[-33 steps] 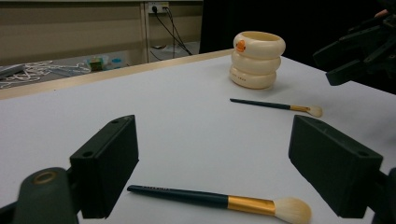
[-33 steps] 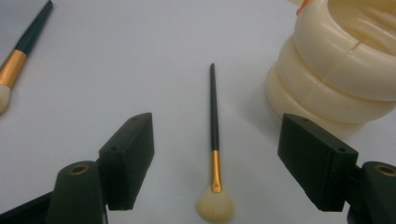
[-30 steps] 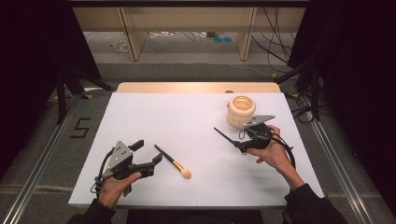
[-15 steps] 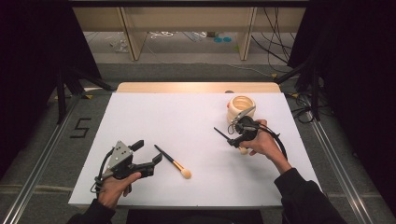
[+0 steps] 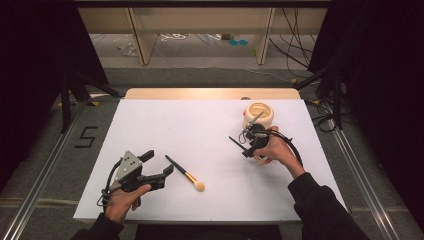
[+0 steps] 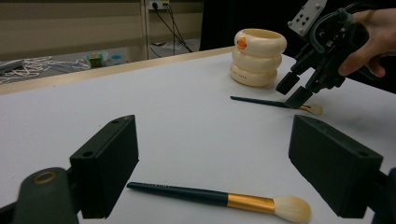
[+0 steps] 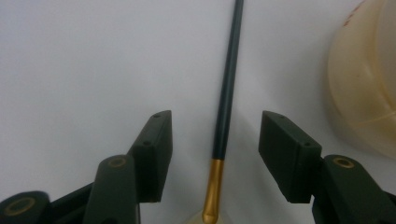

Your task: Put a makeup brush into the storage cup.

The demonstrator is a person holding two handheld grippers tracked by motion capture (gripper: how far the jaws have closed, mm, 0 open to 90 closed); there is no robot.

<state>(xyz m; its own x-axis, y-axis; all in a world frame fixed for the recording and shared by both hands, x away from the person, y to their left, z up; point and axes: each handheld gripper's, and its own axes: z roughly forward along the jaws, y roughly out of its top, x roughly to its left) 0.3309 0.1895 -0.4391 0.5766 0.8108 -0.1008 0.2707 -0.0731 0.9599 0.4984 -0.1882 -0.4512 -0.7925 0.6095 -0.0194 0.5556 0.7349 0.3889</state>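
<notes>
1. A cream ringed holder [image 5: 258, 114] stands at the far right of the white worktop [image 5: 175, 125]; I cannot tell what is inside it.
2. Two makeup brushes lie flat (dark handles, gold ferrules): the near brush [image 5: 184, 173] and the far brush [image 6: 275, 102], just beside the holder.
3. The left gripper [image 5: 159, 168] rests wide open, empty, the near brush before it. The right gripper [image 7: 215, 154] gapes astride the far brush, not touching.

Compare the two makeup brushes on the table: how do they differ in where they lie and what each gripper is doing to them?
The near brush lies flat before the open left gripper, outside its jaws. The far brush lies between the open jaws of the right gripper, untouched. The far brush sits beside the cream ringed holder; the near brush lies well away from it. Both have dark handles, gold ferrules and pale bristles.
</notes>
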